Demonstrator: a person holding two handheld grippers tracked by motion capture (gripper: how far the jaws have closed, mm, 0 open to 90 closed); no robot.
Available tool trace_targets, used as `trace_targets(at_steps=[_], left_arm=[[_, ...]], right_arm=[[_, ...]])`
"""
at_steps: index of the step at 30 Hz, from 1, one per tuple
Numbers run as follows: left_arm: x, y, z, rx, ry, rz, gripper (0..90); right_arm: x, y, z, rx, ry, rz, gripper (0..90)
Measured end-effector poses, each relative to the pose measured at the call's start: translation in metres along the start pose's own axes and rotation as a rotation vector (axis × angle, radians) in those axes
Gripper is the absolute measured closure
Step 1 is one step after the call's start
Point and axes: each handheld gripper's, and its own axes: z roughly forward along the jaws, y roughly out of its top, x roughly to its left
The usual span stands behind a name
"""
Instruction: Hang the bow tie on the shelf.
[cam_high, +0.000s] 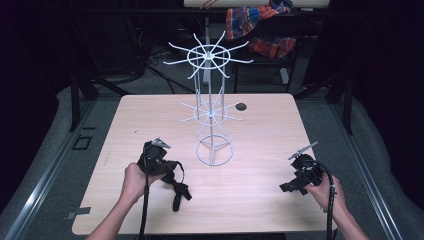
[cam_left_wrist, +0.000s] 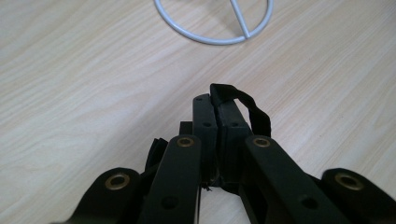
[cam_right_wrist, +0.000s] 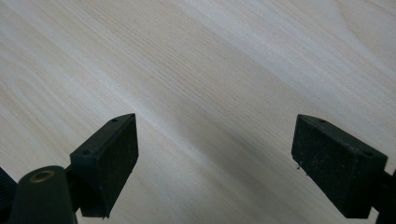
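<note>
- The left gripper (cam_high: 161, 159) has its jaws pressed together on a black strap (cam_left_wrist: 250, 109); in the left gripper view a loop of it curls out past the pinched tips, and in the high view the rest of the strap trails from the gripper toward the near edge of the table (cam_high: 260, 200).
- The white wire rack (cam_high: 210, 107) stands upright near the middle of the table, its ring base (cam_left_wrist: 212, 28) just ahead of the closed jaws and slightly toward the right edge. Its long axis is vertical, with a lower ring of hooks partway up and a wider one at the top.
- If the strap is meant for a hook, the move is probably up and forward from the left hand (cam_high: 134, 181), which is clearly the nearer one.
- The right gripper (cam_high: 300, 175) rests low near the near right corner, well apart from the rack, its pads (cam_right_wrist: 109, 158) wide apart with nothing between them but bare wood.
- The table is pale wood grain, with a small dark round hole near its far edge.
- The room behind is dark; a plaid cloth (cam_high: 260, 27) hangs beyond the table over dark framing.
</note>
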Motion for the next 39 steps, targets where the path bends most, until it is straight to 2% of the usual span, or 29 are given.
trace_targets(at_steps=[5, 11, 13, 20, 25, 26, 39], left_arm=[[0.002, 0.000, -0.007, -0.022, 0.020, -0.010, 88.0], [0.002, 0.002, -0.013, -0.038, 0.037, -0.001, 88.0], [0.002, 0.003, -0.016, -0.041, 0.045, 0.004, 88.1], [0.003, 0.010, -0.027, -0.080, 0.067, 0.014, 88.5], [0.003, 0.013, -0.032, -0.090, 0.069, 0.020, 88.7], [0.003, 0.014, -0.035, -0.109, 0.072, 0.015, 88.7], [0.000, 0.023, -0.052, -0.155, 0.073, 0.025, 88.8]], right_arm=[[0.000, 0.000, 0.000, -0.001, -0.001, 0.002, 14.4], [0.000, 0.000, 0.000, -0.002, -0.011, 0.005, 14.3], [0.000, 0.000, 0.000, -0.002, -0.001, 0.002, 14.3], [0.001, 0.000, -0.001, -0.004, -0.007, 0.000, 14.3], [0.002, 0.000, -0.002, -0.008, -0.019, 0.000, 14.3], [0.002, 0.000, -0.003, 0.001, -0.026, -0.012, 14.3], [0.004, 0.001, -0.003, -0.003, -0.019, -0.019, 14.3]])
